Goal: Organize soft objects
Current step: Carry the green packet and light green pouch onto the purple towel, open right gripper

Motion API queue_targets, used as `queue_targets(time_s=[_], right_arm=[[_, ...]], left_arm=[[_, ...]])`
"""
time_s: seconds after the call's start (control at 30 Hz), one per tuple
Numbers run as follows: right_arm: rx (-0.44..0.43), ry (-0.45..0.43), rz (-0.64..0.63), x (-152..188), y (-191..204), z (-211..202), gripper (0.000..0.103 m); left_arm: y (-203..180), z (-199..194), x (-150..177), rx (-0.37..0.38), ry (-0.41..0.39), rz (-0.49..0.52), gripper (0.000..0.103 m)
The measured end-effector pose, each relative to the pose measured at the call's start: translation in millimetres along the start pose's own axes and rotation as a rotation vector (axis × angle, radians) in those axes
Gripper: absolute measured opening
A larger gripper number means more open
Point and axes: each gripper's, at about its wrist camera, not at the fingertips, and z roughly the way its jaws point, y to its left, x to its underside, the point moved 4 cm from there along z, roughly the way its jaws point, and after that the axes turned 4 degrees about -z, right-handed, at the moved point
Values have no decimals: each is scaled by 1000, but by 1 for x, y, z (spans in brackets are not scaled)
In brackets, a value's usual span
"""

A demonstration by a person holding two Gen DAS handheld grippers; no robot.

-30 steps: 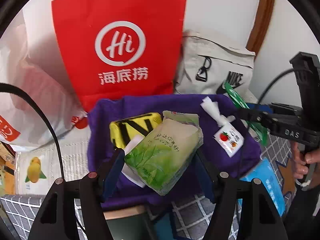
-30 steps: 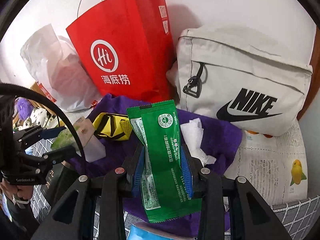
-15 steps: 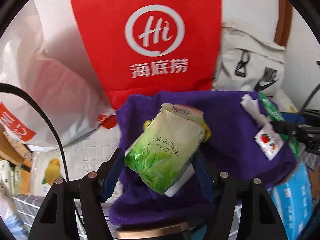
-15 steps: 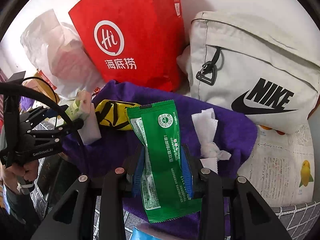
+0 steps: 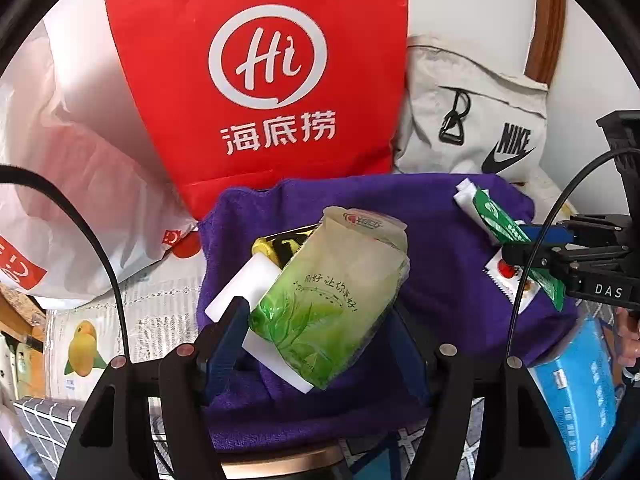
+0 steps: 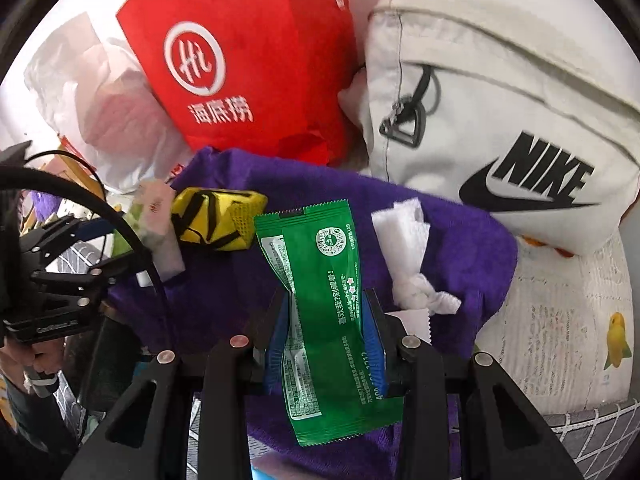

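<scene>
Now both grippers carry a packet over the purple towel, nothing set down yet!

Left gripper is clamped on the tissue pack with a white block pinched alongside; right gripper squeezes the green sachet at its waist. Loose on the towel: yellow pouch, crumpled tissue, a small sachet (half hidden). I'd say sorting is midway, with those left to place. Compared with a second ago, both hands have sunk closer to the towel, the red bag looms larger, grips unchanged.
</scene>
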Motion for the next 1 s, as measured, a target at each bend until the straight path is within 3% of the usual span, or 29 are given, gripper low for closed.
queue_targets(time_s=[0.8,0.9,1.0], right_arm=[[17,107,-2,12,-3,38,38],[10,124,5,13,-5,41,40],[-8,124,5,14,-4,39,50]], left_arm=[[4,1,3,-20,41,2,70],[4,0,2,-31,42,4,72],[4,-4,1,-39,37,8,77]])
